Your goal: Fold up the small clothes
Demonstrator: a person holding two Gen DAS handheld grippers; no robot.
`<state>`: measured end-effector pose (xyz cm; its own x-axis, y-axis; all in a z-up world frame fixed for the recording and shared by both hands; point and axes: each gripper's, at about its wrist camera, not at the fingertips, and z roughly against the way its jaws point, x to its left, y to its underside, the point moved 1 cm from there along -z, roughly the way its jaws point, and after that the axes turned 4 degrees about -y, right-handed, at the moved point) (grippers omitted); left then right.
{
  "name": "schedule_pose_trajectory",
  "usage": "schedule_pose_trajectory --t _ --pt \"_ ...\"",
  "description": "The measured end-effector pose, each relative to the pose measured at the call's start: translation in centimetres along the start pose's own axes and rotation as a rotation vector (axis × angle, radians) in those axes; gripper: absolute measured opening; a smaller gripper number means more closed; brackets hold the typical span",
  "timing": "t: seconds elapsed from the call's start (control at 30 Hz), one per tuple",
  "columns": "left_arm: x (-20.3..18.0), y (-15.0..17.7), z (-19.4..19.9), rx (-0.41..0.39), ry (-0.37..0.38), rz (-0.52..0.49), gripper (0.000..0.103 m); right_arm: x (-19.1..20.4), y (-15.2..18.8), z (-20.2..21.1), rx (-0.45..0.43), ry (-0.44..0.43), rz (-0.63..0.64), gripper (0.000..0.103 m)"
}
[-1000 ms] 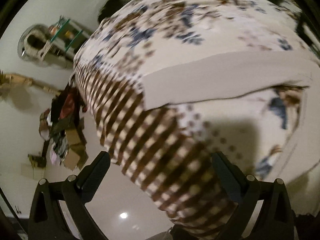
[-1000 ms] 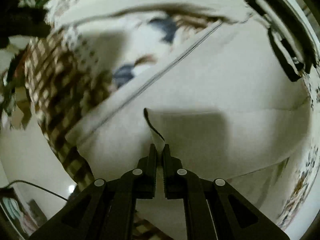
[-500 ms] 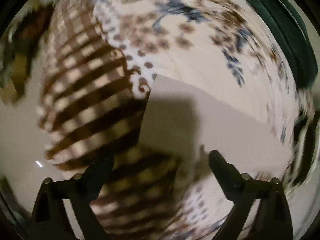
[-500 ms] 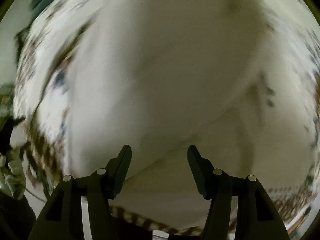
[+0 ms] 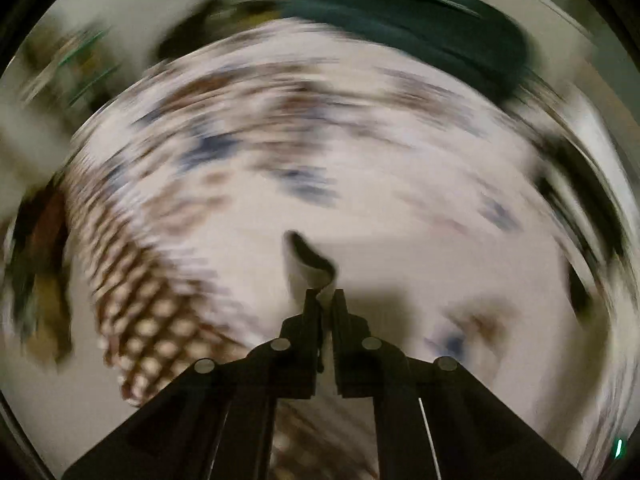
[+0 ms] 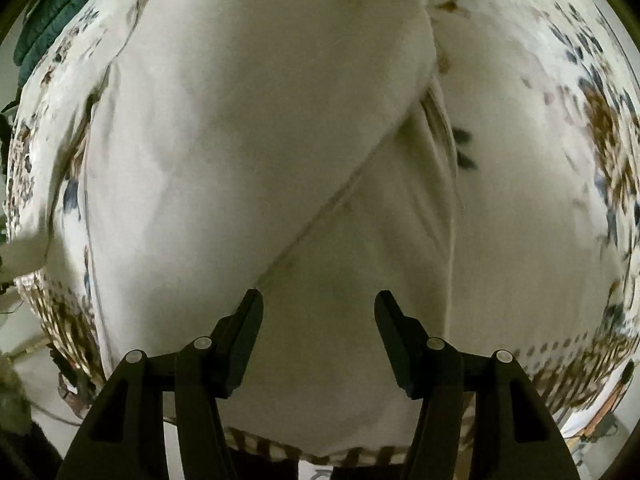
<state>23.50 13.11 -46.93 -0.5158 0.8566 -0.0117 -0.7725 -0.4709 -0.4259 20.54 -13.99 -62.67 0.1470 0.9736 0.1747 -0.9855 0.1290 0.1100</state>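
A plain white garment [image 6: 280,140] lies spread on a bed covered with a white sheet [image 6: 560,160] printed with brown and blue flowers and a brown check border. My left gripper [image 5: 325,294] is shut on a corner of the white garment [image 5: 308,264], which curls up above the fingertips. The left wrist view is blurred by motion. My right gripper [image 6: 318,308] is open and empty, just above the garment, with a diagonal seam [image 6: 340,200] running ahead of it.
A dark green folded blanket [image 5: 420,20] lies at the far side of the bed, also showing top left in the right wrist view [image 6: 52,12]. Pale floor [image 5: 52,392] and blurred clutter [image 5: 36,240] lie left of the bed edge.
My left gripper went from open to shut on the garment's corner and is moving. My right gripper let go of the garment earlier and stays open above it.
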Motion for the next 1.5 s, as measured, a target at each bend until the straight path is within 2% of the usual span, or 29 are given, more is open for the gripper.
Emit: schedule_pose_trajectory --t 0.03,0.07,0.1,0.17,0.2,0.3,0.43,0.47,0.5,0.67,0.77,0.83,0.9,0.93,0.97,1.0,1.03,1.2,1.23,1.27,1.37,1.5 --pt "-3.9 1.4 1.4 0.013 0.062 -0.115 0.004 -0.3 0.4 0.0 0.002 -0.001 -0.004 0.060" --pt "-5.7 2.4 2.0 0.020 0.098 -0.175 0.004 -0.9 1.0 0.1 0.005 0.000 -0.016 0.060" --pt "-9.5 4.7 3.1 0.036 0.158 -0.291 0.004 -1.4 1.4 0.1 0.008 0.001 -0.027 0.060" --pt "-13.0 7.9 4.0 0.079 0.237 -0.409 0.004 -3.3 2.4 0.5 0.019 0.004 -0.058 0.060" --pt "-15.5 10.5 4.3 0.125 0.291 -0.473 0.004 -4.2 2.8 0.6 0.020 0.006 -0.072 0.060" --pt "-19.1 15.1 5.1 0.182 0.378 -0.592 0.004 -7.9 4.0 1.3 0.020 0.034 -0.112 0.060" --pt "-22.7 19.9 5.5 0.224 0.424 -0.716 0.004 -13.6 5.6 2.3 0.029 0.059 -0.182 0.060" --pt "-23.3 20.8 5.4 0.234 0.424 -0.739 0.004 -16.1 5.8 3.2 0.031 0.064 -0.198 0.060" --pt "-23.6 21.4 5.5 0.237 0.425 -0.754 0.004 -18.5 6.1 3.9 0.034 0.067 -0.214 0.060" --pt "-25.1 23.6 4.8 0.268 0.410 -0.832 0.006 -25.5 7.1 5.7 0.035 0.042 -0.282 0.060" --pt "-24.9 23.7 4.3 0.273 0.368 -0.843 0.006 -28.2 6.5 7.1 0.009 -0.006 -0.295 0.060" --pt "-23.7 22.6 4.2 0.251 0.335 -0.789 0.008 -28.0 5.3 7.6 -0.008 -0.076 -0.296 0.060" --pt "-21.8 20.7 4.3 0.226 0.330 -0.704 0.026 -26.7 3.9 7.7 -0.022 -0.163 -0.283 0.060" --pt "-20.9 19.8 4.3 0.216 0.319 -0.669 0.047 -26.4 3.3 8.0 -0.028 -0.226 -0.262 0.060" --pt "-19.8 18.5 4.0 0.201 0.294 -0.627 0.076 -26.0 2.8 8.1 -0.029 -0.270 -0.242 0.060" --pt "-18.8 17.4 3.7 0.199 0.271 -0.590 0.087 -25.6 2.2 8.0 -0.029 -0.298 -0.226 0.060" --pt "-17.7 16.4 3.3 0.198 0.250 -0.556 0.091 -25.1 1.6 7.8 -0.029 -0.332 -0.206 0.060" --pt "-12.3 12.9 0.8 0.185 0.097 -0.449 0.091 -22.7 1.0 3.7 0.031 -0.404 -0.166 0.059" --pt "-11.3 12.5 0.5 0.181 0.075 -0.435 0.091 -21.9 1.3 3.2 0.030 -0.398 -0.164 0.038" --pt "-10.4 12.2 0.3 0.179 0.057 -0.421 0.091 -21.1 2.6 2.9 0.021 -0.366 -0.145 0.004" --pt "-9.0 11.8 -0.2 0.172 0.022 -0.390 0.091 -19.9 5.2 3.5 0.005 -0.334 -0.124 0.005" --pt "-7.5 11.8 -1.3 0.202 -0.011 -0.357 0.091 -20.4 8.4 4.9 0.031 -0.288 -0.117 0.005"
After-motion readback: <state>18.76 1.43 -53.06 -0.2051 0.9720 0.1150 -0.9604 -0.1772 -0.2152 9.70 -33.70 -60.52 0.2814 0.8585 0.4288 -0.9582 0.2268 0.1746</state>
